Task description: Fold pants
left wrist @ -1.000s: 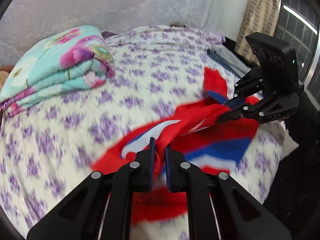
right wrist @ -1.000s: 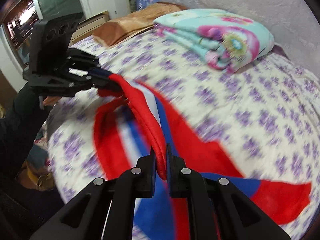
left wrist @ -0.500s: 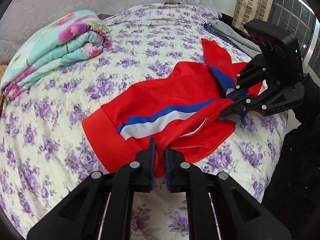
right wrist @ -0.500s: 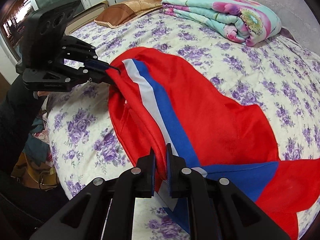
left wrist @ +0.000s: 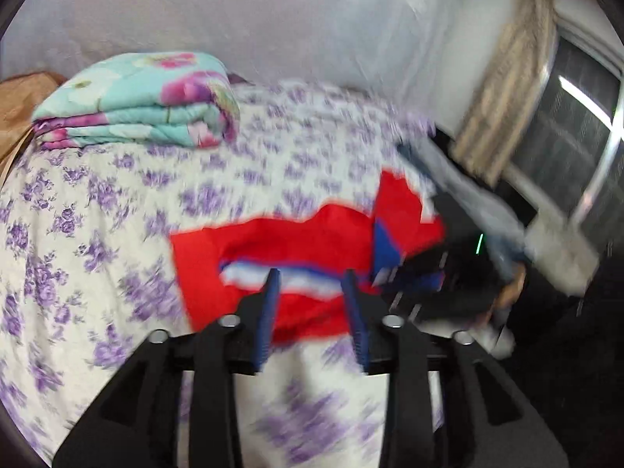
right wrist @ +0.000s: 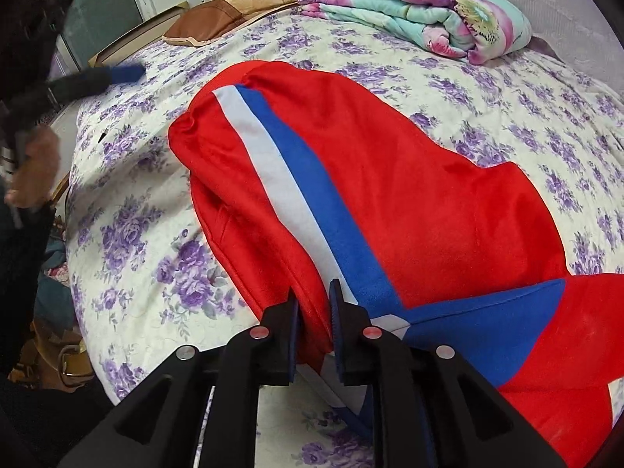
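Observation:
Red pants [right wrist: 409, 179] with a white and blue side stripe lie folded over on the flowered bed; in the blurred left wrist view they [left wrist: 296, 241] lie just ahead. My left gripper [left wrist: 312, 284] is open and empty, raised off the pants; it also shows blurred at the left edge of the right wrist view [right wrist: 97, 78]. My right gripper [right wrist: 314, 296] has its jaws slightly parted around a red fold of the pants at their near edge. It shows as a dark blur in the left wrist view [left wrist: 440, 273].
A folded turquoise floral quilt [right wrist: 421, 19] lies at the far side of the bed [right wrist: 136, 234]. A brown pillow [right wrist: 218, 19] lies at the bed's head. A curtain [left wrist: 503, 78] and window [left wrist: 577, 124] stand beyond the bed's right edge.
My left gripper has opened, let go of the pants and pulled back and up. The pants have settled flat on the bed. My right gripper's jaws have loosened slightly.

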### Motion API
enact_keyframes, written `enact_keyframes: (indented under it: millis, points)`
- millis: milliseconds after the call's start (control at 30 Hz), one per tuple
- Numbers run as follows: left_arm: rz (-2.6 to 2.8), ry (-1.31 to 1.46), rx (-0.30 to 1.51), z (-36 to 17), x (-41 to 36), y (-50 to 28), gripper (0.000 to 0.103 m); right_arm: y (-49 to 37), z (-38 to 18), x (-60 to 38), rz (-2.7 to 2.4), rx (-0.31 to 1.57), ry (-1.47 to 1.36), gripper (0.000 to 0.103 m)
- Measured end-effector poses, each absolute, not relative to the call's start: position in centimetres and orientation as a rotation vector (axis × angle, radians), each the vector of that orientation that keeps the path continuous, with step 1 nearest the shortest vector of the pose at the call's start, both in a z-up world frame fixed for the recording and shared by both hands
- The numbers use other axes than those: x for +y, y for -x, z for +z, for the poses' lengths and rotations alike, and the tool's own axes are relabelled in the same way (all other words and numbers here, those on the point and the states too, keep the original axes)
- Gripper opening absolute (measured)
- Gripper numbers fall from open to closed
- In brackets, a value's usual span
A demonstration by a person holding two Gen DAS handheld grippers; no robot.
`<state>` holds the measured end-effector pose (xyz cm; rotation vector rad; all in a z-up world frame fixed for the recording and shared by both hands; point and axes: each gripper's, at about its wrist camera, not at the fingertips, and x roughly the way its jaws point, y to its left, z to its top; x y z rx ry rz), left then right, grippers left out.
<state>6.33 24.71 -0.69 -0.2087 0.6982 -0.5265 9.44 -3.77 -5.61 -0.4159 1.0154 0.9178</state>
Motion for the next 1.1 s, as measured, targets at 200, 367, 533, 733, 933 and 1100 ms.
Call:
enact_keyframes:
  millis: [200, 367, 533, 733, 933, 1100]
  points:
    - [-0.324, 0.213, 0.891, -4.2, 17.6, -10.5, 0.013, -8.4, -5.1, -4.9, 0.914, 0.994, 0.399, 0.023]
    - [-0.258, 0.351, 0.977, -9.5, 18.1, -10.8, 0.000, -6.5, -2.9, -6.4, 0.965, 0.986, 0.407, 0.035]
    - [-0.246, 0.343, 0.953, -9.6, 18.0, -10.3, 0.000, -7.5, -0.9, -4.8, 0.957, 0.927, 0.371, 0.024]
    - [-0.269, 0.348, 0.921, -9.9, 18.3, -10.1, 0.001, -9.3, -4.7, -1.9, 0.935, 1.051, 0.380, 0.017]
    - [-0.300, 0.384, 0.908, -10.3, 18.9, -9.9, 0.001, -8.8, -5.1, -0.7, 0.897, 1.053, 0.426, 0.017]
    - [-0.311, 0.387, 0.899, -10.3, 19.0, -9.9, 0.001, -8.5, -4.9, -0.2, 0.876, 1.042, 0.474, 0.017]
